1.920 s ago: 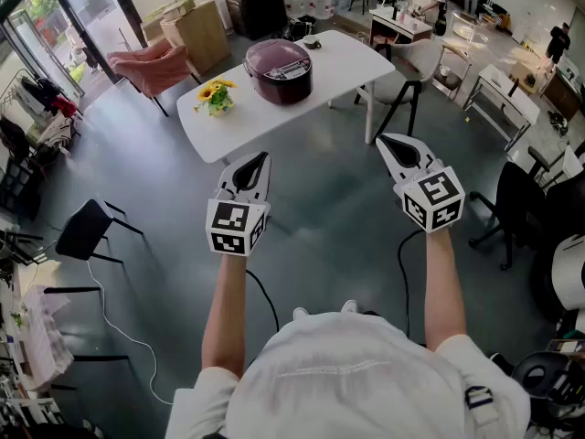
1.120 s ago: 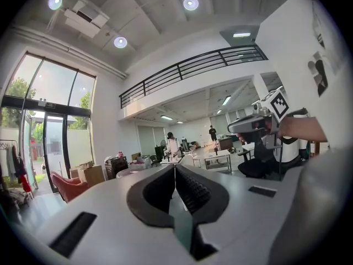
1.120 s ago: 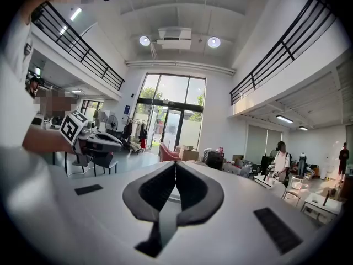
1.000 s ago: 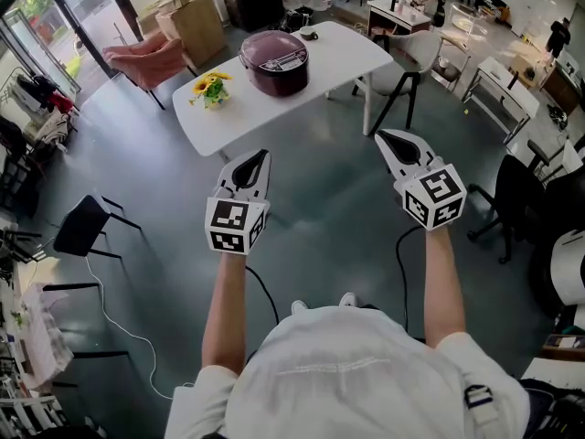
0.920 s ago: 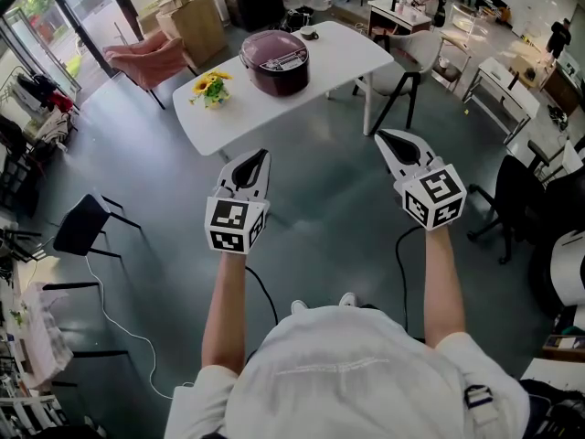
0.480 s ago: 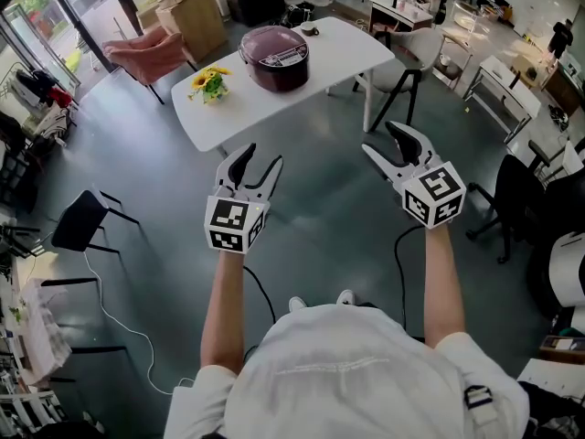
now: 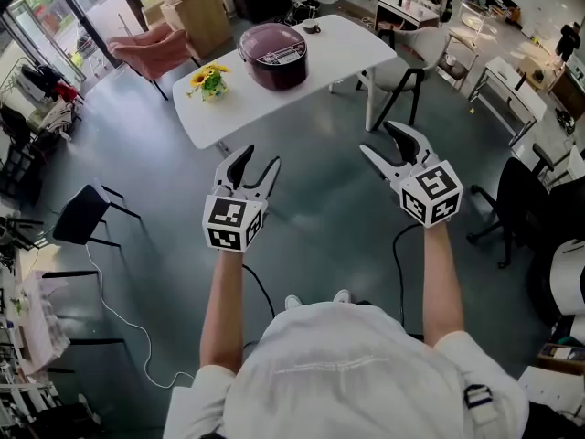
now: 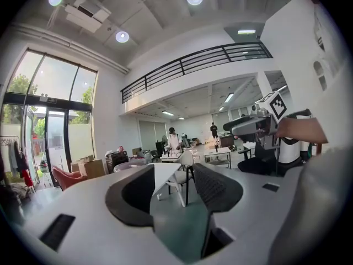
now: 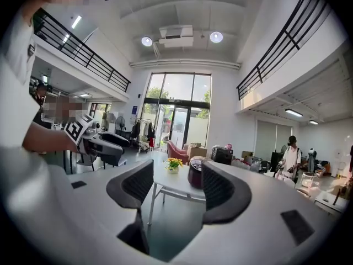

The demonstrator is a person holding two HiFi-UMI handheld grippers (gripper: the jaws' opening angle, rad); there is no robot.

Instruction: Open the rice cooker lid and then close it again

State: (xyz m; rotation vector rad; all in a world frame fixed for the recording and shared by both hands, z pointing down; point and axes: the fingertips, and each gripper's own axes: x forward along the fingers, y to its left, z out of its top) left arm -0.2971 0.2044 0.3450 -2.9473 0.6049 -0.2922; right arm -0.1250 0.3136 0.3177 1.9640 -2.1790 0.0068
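Standing well back from the table, nothing held.
Left gripper and right gripper hold their jaws apart and empty; the rice cooker, lid closed, sits on that table far ahead.

The rice cooker looks glossy, the table smooth and matt.

a large open office-style work hall: tall glass doors, a railed mezzanine, desks, swivel chairs, cardboard boxes on a grey floor.
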